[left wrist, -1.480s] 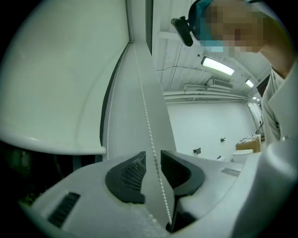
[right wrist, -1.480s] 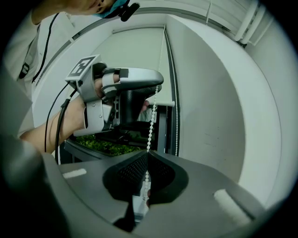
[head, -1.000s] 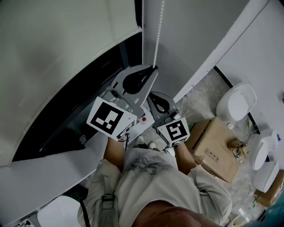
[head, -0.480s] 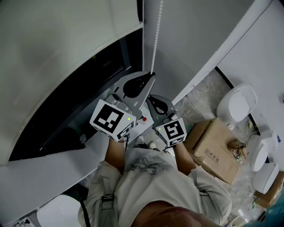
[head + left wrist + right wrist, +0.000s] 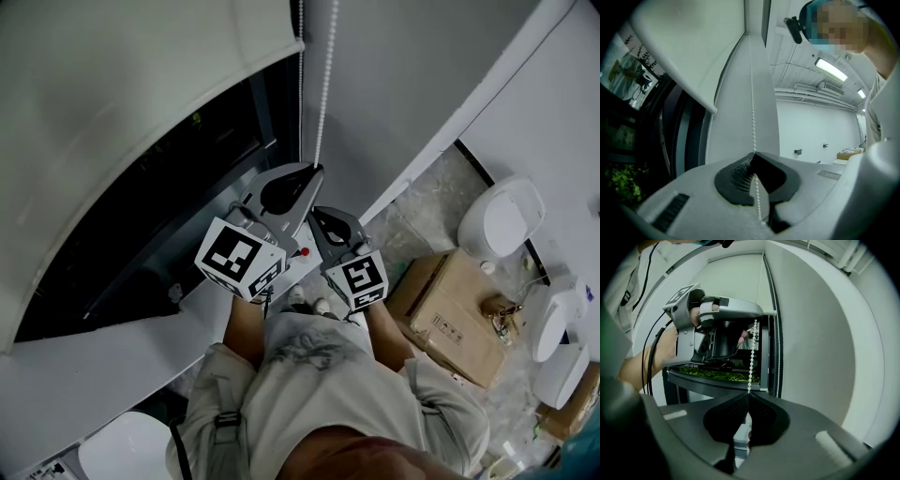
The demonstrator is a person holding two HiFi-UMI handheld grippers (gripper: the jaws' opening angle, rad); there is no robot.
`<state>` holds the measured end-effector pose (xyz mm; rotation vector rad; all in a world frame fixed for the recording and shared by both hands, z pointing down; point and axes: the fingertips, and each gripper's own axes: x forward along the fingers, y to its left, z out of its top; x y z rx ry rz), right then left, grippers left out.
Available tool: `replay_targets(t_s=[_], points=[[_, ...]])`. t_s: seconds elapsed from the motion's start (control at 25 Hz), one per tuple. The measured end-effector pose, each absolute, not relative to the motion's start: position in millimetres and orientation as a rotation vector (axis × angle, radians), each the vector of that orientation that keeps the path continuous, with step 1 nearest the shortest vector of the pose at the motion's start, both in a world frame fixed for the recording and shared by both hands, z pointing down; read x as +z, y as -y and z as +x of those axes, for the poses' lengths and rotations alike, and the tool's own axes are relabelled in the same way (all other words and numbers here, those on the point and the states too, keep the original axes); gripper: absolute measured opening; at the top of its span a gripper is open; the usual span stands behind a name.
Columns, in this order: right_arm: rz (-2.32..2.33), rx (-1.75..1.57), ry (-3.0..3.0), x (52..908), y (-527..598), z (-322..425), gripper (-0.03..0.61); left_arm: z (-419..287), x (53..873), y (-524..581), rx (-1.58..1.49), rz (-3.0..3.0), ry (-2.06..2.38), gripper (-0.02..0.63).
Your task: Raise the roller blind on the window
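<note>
Roller blind: partly lowered over the dark window at far left, its bottom edge slanting across the glass.
Bead chain: hangs by the blind's right edge, straight down into both grippers.
Left gripper: jaws together, clamped on the chain.
Right gripper: just below and nearer, jaws pinched on the same chain.

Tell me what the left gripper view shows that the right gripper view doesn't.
Only the left gripper view: lit ceiling lights and the room's far white wall. Only the right gripper view: the left gripper from outside, with its marker cube. Both: the bead chain, pinched in shut jaws, the left gripper's in one view, the right gripper's in the other.
</note>
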<state>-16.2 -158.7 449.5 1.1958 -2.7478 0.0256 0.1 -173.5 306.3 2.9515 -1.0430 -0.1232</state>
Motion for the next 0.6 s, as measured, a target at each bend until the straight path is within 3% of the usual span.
replay_targets(t_s=[0.6], points=[[1.17, 0.104, 2.694, 489.0, 161.4, -14.2, 0.011, 3.3, 345.7, 176.1, -0.061, 2.876, 1.03, 0.008]])
